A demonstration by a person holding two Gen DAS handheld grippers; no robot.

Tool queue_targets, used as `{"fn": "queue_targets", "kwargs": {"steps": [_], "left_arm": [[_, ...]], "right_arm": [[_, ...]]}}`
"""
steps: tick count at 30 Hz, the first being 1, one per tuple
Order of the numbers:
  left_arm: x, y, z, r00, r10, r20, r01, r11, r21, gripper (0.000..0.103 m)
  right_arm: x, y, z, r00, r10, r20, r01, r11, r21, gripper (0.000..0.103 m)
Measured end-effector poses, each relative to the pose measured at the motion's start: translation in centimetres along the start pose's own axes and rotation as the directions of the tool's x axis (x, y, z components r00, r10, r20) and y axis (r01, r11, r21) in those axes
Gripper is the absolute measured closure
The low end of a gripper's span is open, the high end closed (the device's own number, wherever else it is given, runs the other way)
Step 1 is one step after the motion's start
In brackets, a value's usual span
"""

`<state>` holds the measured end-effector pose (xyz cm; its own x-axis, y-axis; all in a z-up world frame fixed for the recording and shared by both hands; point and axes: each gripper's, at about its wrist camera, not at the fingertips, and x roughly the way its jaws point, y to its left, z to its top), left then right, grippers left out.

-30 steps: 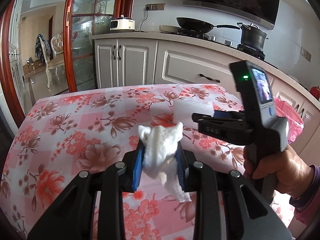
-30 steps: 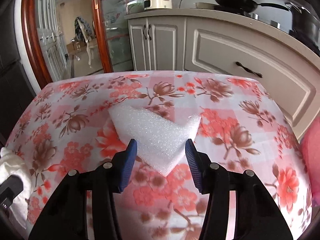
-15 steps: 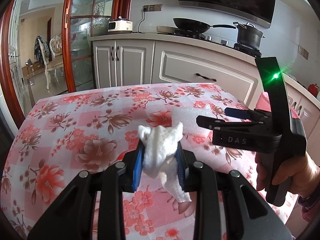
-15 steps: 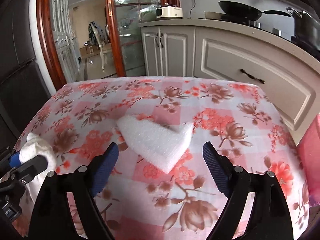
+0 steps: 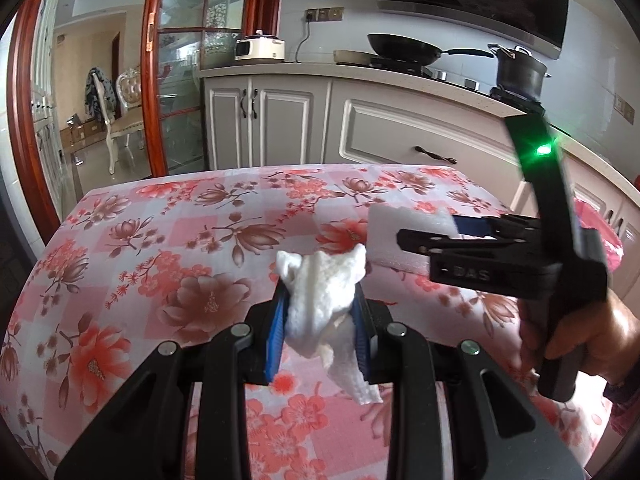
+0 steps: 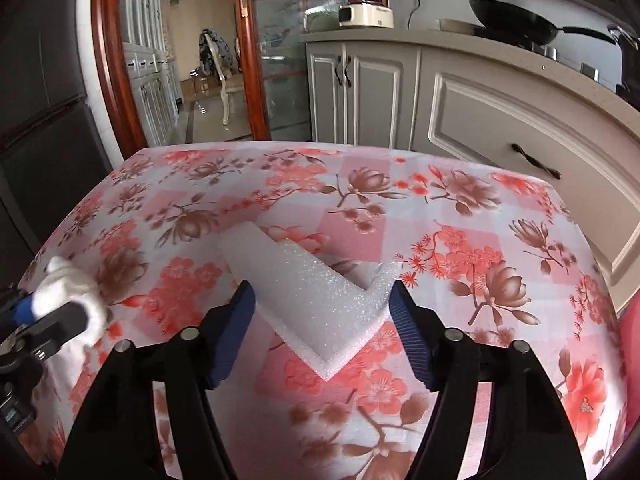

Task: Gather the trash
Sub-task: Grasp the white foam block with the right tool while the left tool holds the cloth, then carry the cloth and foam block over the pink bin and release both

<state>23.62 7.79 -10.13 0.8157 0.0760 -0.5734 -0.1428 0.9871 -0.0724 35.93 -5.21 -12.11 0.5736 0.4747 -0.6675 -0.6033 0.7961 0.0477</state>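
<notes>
Right wrist view: the right claw (image 6: 322,312), wider half a second ago, has narrowed around the foam corner (image 6: 316,292) at 12 o'clock (not yet gripping); left claw (image 5: 320,320) pinches crumpled tissue (image 5: 320,296) above the worktop (image 6: 460,216).

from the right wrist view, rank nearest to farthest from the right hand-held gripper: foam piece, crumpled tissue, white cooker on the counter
1. Foam piece: lies on the table between the open fingers of the right hand-held gripper.
2. Crumpled tissue: far left, clamped in the left hand-held gripper.
3. White cooker: back on the counter, beyond the table.
</notes>
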Motion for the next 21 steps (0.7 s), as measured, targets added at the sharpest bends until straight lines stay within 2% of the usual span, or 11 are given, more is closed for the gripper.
{"fn": "queue_targets", "kwargs": {"steps": [4, 9, 16, 21], "left_arm": [[0.3, 0.5, -0.2, 1.0, 0.013, -0.006, -0.013, 1.0, -0.013, 0.075], [-1.0, -0.1, 0.4, 0.999, 0.012, 0.031, -0.011, 1.0, -0.011, 0.075], [-3.8, -3.7, 0.6, 0.994, -0.013, 0.11, 0.008, 0.999, 0.043, 0.075], [-5.6, -6.4, 0.6, 0.987, -0.048, 0.151, 0.035, 0.996, 0.084, 0.075]], "right_arm": [[-1.6, 0.4, -0.7, 1.0, 0.002, 0.014, -0.003, 0.999, 0.034, 0.04], [-5.7, 0.4, -1.8, 0.998, -0.028, 0.064, 0.021, 0.995, 0.098, 0.04], [-12.3, -0.5, -4.2, 0.983, -0.122, 0.137, 0.1, 0.982, 0.157, 0.04], [-16.5, -1.8, -5.9, 0.964, -0.182, 0.192, 0.145, 0.971, 0.192, 0.04]]}}
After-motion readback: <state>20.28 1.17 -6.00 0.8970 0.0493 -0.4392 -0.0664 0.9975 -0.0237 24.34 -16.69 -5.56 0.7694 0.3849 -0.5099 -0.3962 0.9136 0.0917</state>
